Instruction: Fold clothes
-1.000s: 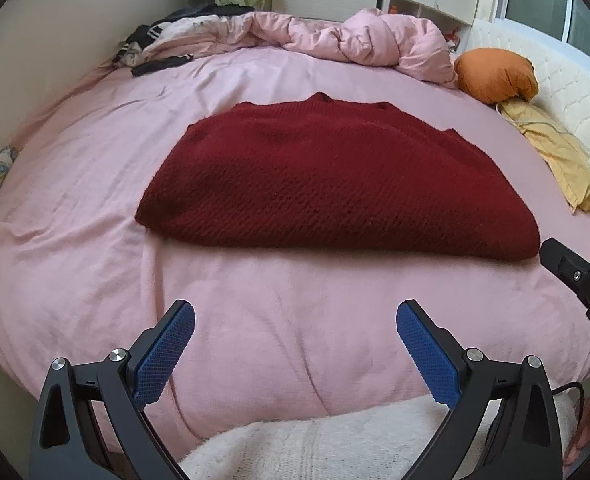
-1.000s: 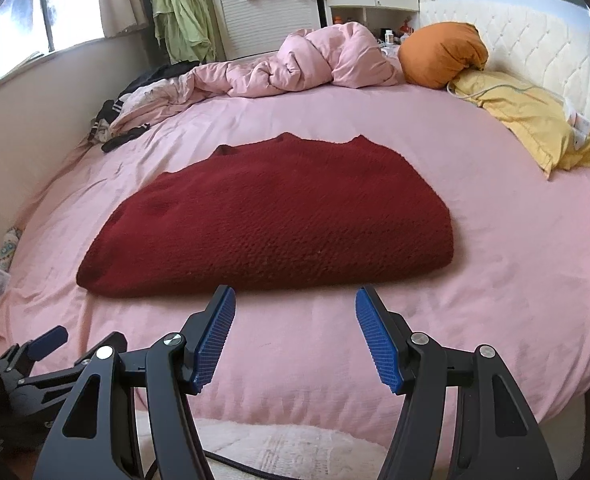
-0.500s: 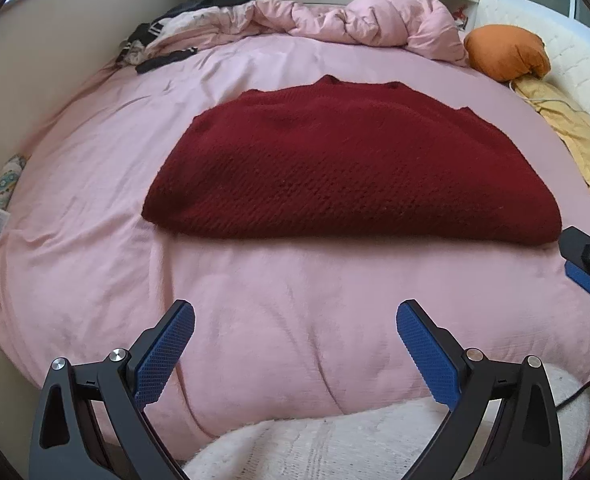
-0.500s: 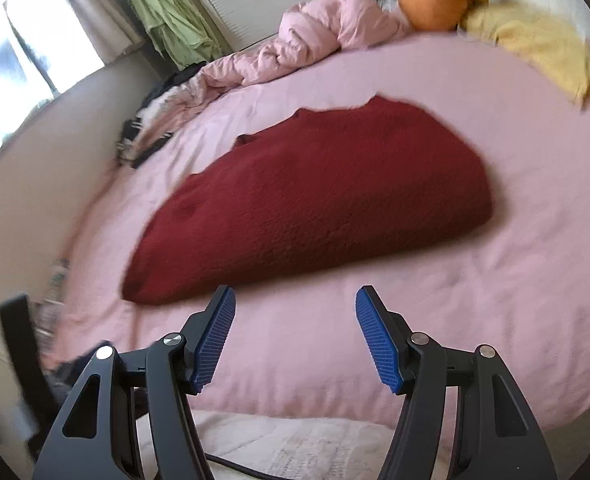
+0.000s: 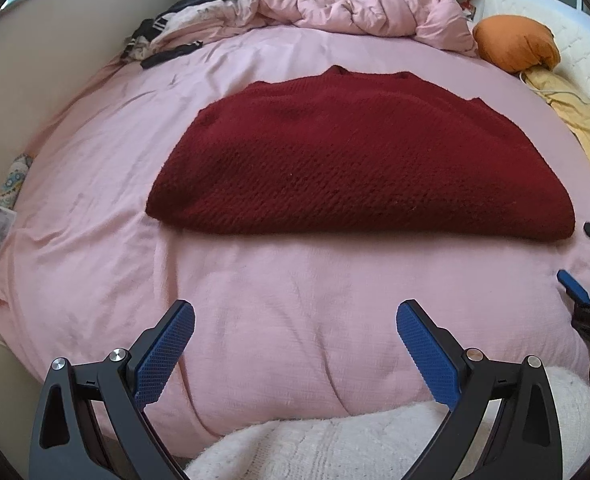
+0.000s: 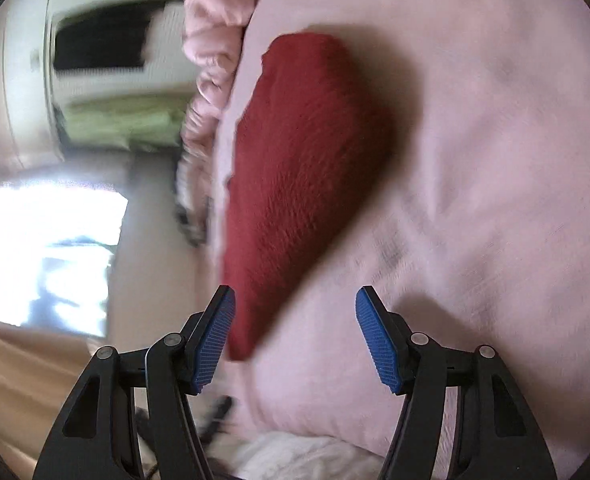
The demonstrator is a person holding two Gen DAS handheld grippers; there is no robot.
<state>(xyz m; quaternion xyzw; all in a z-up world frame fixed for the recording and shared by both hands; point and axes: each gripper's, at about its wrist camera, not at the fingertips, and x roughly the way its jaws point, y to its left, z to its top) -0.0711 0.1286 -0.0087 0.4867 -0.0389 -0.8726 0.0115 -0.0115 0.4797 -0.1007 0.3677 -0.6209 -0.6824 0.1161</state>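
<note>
the dark red sweater [image 5: 359, 160] lay flat, already folded once, in the middle of the pink bed [image 5: 295, 300], ready for another fold. the left gripper [image 5: 295, 344] hovered short of it, fingers spread and empty. the right gripper [image 6: 295, 332], upright a second before, had rolled sideways and dropped toward the sweater's right end, fingers spread, likely to slide under.

Folded sweater [image 5: 359, 160] on bed [image 5: 295, 304], duvet [image 5: 375, 12] behind it, pillow [image 5: 515, 42] far right
</note>
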